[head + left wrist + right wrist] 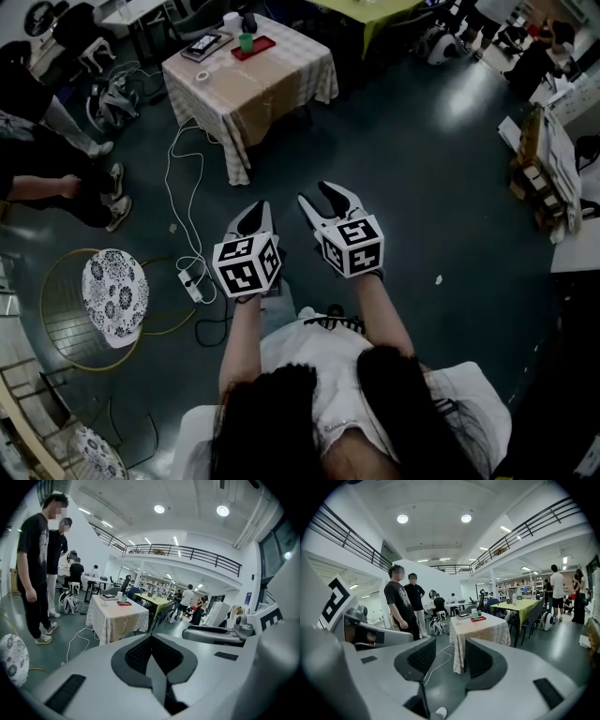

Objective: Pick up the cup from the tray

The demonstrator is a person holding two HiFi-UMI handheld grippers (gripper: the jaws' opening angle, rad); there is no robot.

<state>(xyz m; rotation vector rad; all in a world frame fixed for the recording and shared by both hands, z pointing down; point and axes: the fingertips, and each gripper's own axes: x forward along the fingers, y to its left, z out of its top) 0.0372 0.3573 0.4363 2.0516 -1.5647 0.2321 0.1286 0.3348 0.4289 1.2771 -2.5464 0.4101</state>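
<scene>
Distance is the story here: the cup, a small green one, stands on the red tray at the far side of the checked-cloth table, well apart from both grippers. The left gripper has its jaws pressed together at the tips, nothing in them. The right gripper shows a moderate gap between its pads, and only floor and table beyond it, so it is empty too.

The right one looks the better candidate, already parted. My read: walk in, keep it low and aimed at the cup, widen if the cup proves broader than the gap, and close on the body above the tray's lip so the tray doesn't lift with it.

Watch the footing! A white cable loops across the dark, glossy floor to a power strip, right beside the path. A patterned stool sits to the left, and bystanders stand near the table. The hall is big, bright and busy.
</scene>
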